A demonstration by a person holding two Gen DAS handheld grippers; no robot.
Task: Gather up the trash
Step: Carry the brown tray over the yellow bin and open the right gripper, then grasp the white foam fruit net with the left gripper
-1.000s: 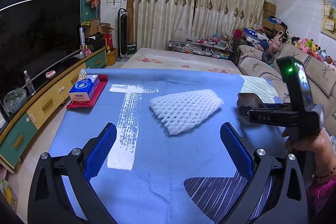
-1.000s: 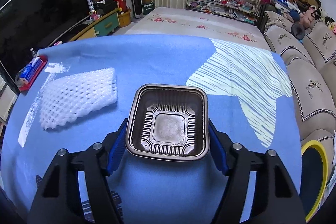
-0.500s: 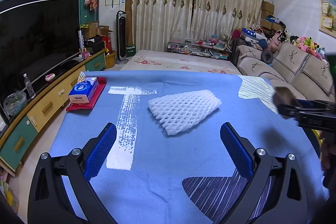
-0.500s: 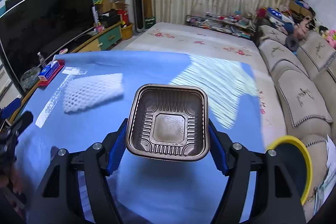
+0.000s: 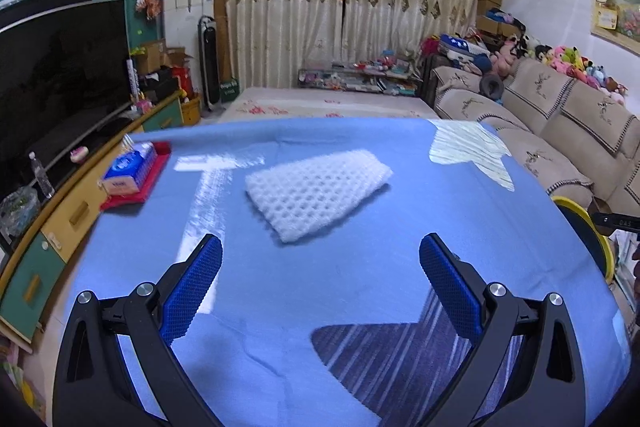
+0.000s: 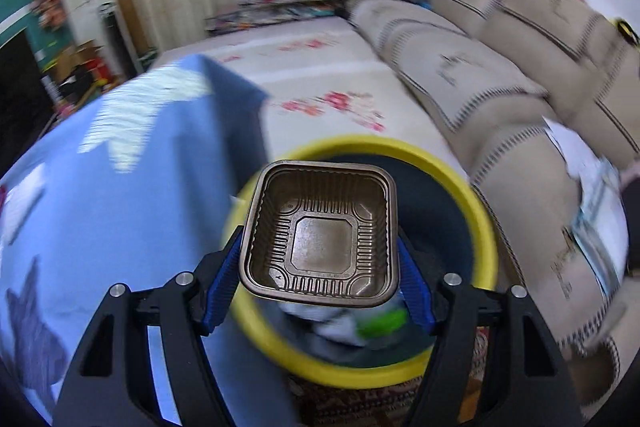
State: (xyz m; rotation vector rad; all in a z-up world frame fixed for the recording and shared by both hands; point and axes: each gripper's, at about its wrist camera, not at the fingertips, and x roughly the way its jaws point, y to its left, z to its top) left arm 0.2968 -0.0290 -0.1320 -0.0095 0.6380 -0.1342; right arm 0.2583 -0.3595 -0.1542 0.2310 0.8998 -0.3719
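Over the yellow-rimmed bin, ribbed brown square tray clamped in right gripper, seemingly empty.

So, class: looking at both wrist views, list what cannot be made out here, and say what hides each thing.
- Bin contents, right wrist view: covered by the brown tray in the right gripper, and motion-blurred.
- Tissue pack lettering, left wrist view: too small.
- Right gripper, left wrist view: cut off by the right edge.
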